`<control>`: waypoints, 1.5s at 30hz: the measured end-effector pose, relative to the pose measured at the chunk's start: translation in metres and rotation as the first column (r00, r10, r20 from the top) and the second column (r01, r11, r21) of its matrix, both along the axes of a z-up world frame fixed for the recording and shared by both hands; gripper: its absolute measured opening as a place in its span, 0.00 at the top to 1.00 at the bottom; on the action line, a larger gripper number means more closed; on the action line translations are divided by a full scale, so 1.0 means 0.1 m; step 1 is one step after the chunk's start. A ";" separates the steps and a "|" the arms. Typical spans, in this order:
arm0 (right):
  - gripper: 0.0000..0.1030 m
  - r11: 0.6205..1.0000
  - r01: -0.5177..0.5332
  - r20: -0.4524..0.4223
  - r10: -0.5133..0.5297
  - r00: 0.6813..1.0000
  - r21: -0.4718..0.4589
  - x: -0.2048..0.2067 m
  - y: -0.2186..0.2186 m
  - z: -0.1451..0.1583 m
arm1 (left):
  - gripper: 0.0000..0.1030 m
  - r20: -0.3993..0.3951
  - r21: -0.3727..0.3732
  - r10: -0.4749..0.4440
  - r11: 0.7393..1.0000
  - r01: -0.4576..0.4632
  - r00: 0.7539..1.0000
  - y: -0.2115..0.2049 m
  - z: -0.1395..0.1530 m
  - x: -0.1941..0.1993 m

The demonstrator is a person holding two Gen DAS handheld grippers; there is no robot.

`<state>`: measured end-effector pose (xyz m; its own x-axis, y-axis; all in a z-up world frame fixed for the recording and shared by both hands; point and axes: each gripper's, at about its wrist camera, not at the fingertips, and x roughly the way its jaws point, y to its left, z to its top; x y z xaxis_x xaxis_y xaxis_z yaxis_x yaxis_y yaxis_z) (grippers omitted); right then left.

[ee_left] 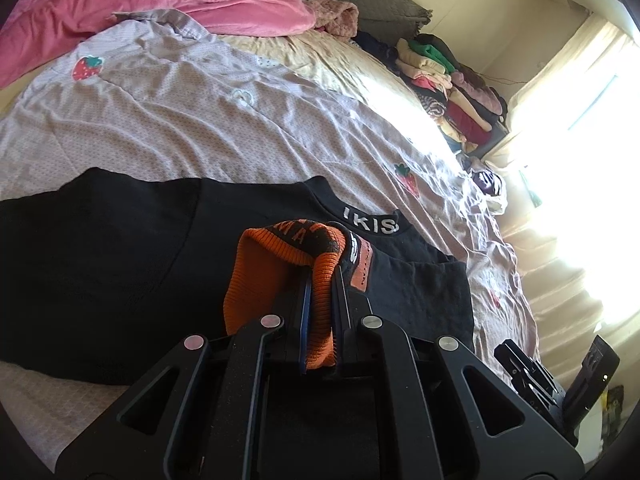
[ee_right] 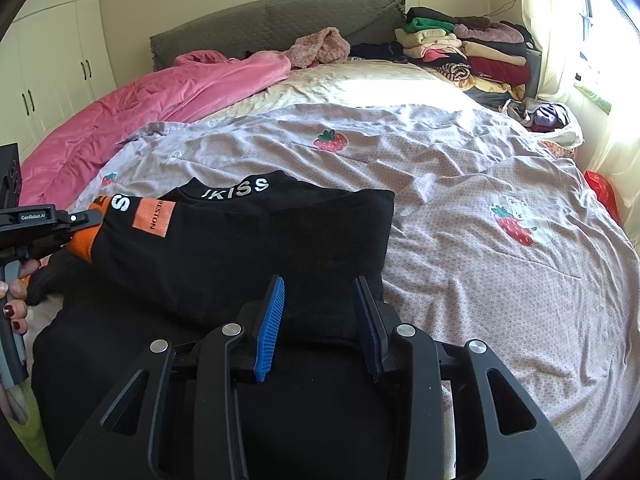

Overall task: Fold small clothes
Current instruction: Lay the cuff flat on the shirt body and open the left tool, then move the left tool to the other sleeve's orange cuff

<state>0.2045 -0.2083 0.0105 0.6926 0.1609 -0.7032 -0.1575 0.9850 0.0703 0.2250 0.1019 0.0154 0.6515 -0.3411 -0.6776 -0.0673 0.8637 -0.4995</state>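
A black sweatshirt (ee_right: 248, 240) with white letters on its collar lies on the bed, one sleeve folded across its body. It also shows in the left wrist view (ee_left: 120, 260). My left gripper (ee_left: 322, 276) is shut on the orange ribbed sleeve cuff (ee_left: 272, 264) and holds it above the shirt. In the right wrist view the left gripper (ee_right: 86, 218) holds that cuff (ee_right: 86, 244) at the shirt's left side. My right gripper (ee_right: 319, 284) is open, its blue pads (ee_right: 272, 328) just above the shirt's near right part, holding nothing.
The bed has a pale strawberry-print cover (ee_right: 460, 208). A pink blanket (ee_right: 160, 100) lies at the far left. Stacks of folded clothes (ee_right: 468, 56) sit at the far right by the grey headboard (ee_right: 260, 24). A window (ee_right: 600, 20) is on the right.
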 end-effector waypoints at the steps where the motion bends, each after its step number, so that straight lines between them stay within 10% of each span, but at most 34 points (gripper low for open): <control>1: 0.67 1.000 0.002 0.001 -0.002 1.000 -0.001 0.00 0.00 0.00 | 0.95 0.002 0.005 0.005 1.000 -0.005 1.000 0.02 0.01 -0.01; 12: 0.62 1.000 0.009 0.011 -0.009 1.000 0.001 -0.01 -0.02 0.01 | 0.95 0.015 0.047 0.039 0.998 -0.040 0.999 0.12 0.11 -0.05; 22: 0.59 0.999 0.046 0.051 -0.047 0.998 0.011 0.02 -0.11 0.15 | 0.62 -0.094 0.186 -0.129 0.972 0.145 0.987 -0.48 -0.28 0.10; 27: 0.56 1.000 0.011 0.046 -0.012 0.999 0.024 0.09 0.00 0.17 | 0.61 -0.175 0.199 -0.141 0.964 0.175 0.974 -0.49 -0.66 0.19; 39: 0.53 0.999 -0.021 -0.239 0.013 0.971 -0.031 0.58 0.38 -0.61 | 0.61 -0.160 0.163 -0.142 0.972 0.168 0.977 -0.43 -0.62 0.15; 45: 0.51 0.999 0.003 -0.225 0.006 0.974 0.037 0.55 0.32 -0.61 | 0.60 -0.158 0.180 -0.144 0.969 0.172 0.977 -0.45 -0.60 0.15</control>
